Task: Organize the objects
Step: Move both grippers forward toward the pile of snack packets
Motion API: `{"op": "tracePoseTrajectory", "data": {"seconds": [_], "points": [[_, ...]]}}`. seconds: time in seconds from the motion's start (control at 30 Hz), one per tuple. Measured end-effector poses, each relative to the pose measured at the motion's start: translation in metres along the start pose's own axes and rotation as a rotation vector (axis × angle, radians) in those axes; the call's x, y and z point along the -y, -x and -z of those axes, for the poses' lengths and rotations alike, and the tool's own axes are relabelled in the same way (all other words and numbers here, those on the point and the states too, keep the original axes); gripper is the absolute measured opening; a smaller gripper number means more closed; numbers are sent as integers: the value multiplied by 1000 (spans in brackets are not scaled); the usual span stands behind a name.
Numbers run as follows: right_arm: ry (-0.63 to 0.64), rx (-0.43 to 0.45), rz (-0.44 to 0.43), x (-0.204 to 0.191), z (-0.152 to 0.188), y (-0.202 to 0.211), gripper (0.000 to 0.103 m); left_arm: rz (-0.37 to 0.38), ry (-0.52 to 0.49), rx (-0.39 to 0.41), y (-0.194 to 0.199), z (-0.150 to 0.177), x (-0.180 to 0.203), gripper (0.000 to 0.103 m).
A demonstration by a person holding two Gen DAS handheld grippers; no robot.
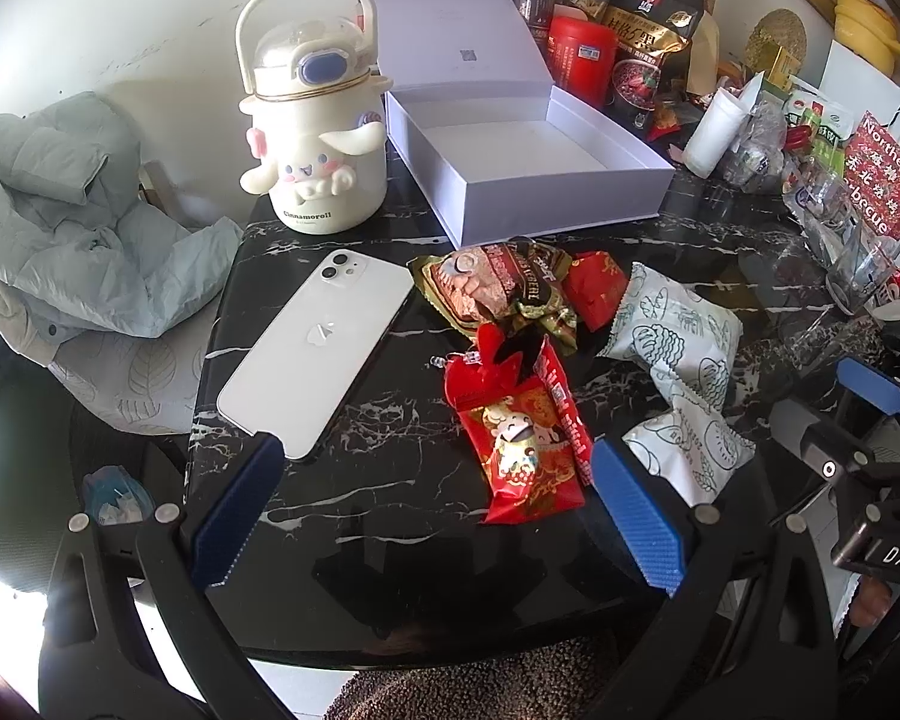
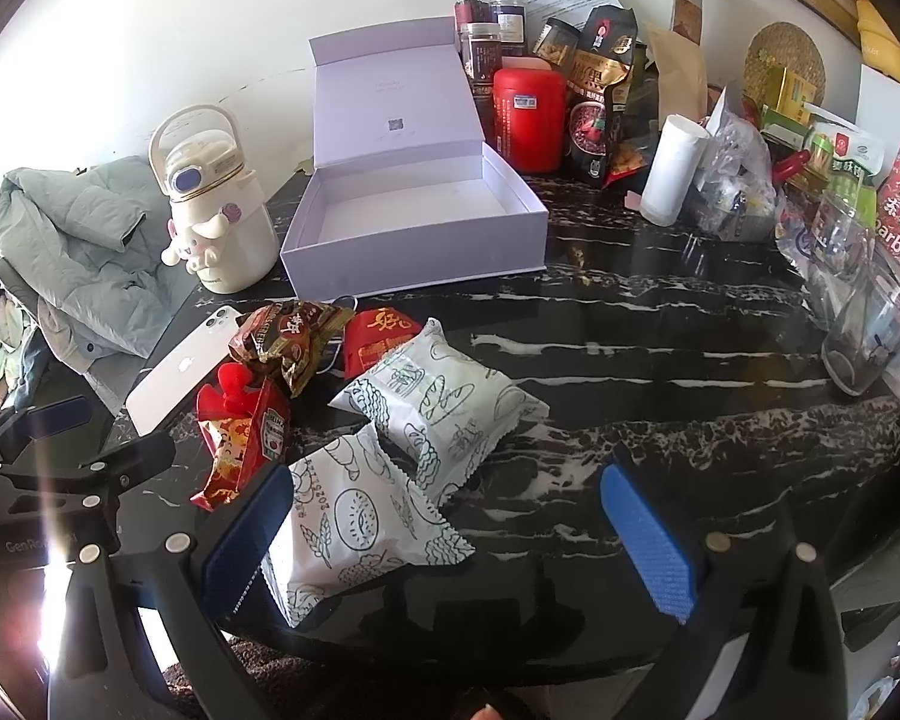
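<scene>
An open, empty lilac box [image 1: 528, 180] [image 2: 414, 234] stands at the back of the black marble table [image 1: 390, 510]. In front of it lie a white phone [image 1: 318, 351] [image 2: 177, 369], a brown-green snack pack [image 1: 498, 291] [image 2: 288, 336], a small red pack [image 1: 594, 288] [image 2: 378, 339], a red cartoon packet [image 1: 522, 438] [image 2: 240, 438] and two white printed pouches [image 1: 672, 330] [image 2: 438, 402] [image 2: 354, 522]. My left gripper [image 1: 438, 516] is open above the table, its right pad beside the red packet. My right gripper [image 2: 450, 540] is open, its left pad touching the nearer white pouch.
A cream Cinnamoroll bottle [image 1: 318, 138] [image 2: 216, 216] stands left of the box. A grey-green jacket [image 1: 72, 222] lies on a chair at left. Jars, a red canister [image 2: 528, 120], food bags, a paper roll [image 2: 672, 174] and glass cups [image 2: 864, 336] crowd the back and right.
</scene>
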State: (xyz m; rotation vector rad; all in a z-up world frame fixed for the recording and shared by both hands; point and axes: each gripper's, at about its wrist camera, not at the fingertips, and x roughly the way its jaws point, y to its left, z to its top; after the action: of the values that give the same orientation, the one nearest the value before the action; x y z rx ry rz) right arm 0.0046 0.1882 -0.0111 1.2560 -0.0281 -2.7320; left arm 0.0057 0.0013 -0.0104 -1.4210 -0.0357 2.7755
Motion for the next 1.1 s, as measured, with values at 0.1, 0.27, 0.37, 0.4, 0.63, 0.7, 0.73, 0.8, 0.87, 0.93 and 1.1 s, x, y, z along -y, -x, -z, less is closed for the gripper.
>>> {"op": "tracePoseTrajectory", "data": {"seconds": [0.1,0.27,0.37,0.4,0.63,0.7,0.73,0.8,0.87,0.93,1.1], "points": [[3,-1,-5,0,3,1,103,-2,3,-2,1,2,0,103],[6,-7,-19,-2,9,3,103,-2,14,-9,4,9,-1,103],[11,-15,-32,-5,14,3,103,-6,23,-13,5,13,-3,103],[12,-20,-37,-6,15,2,103,-8,26,-15,6,14,-3,103],[30,-50,-90,-14,26,-5,103,16,34,-41,4,26,-6,103],[30,-66,-114,-15,27,-10,103,25,32,-48,2,28,-6,103],[30,-75,-120,-16,28,-12,103,27,30,-51,1,28,-6,103],[30,-89,-124,-16,28,-19,103,38,22,-58,-2,28,-6,103],[30,-104,-131,-18,28,-25,103,52,12,-70,-6,27,-5,103],[37,-120,-140,-19,27,-31,103,62,6,-80,-10,26,-4,103],[46,-155,-155,-21,25,-47,103,54,-9,-85,-18,19,-3,102]]}}
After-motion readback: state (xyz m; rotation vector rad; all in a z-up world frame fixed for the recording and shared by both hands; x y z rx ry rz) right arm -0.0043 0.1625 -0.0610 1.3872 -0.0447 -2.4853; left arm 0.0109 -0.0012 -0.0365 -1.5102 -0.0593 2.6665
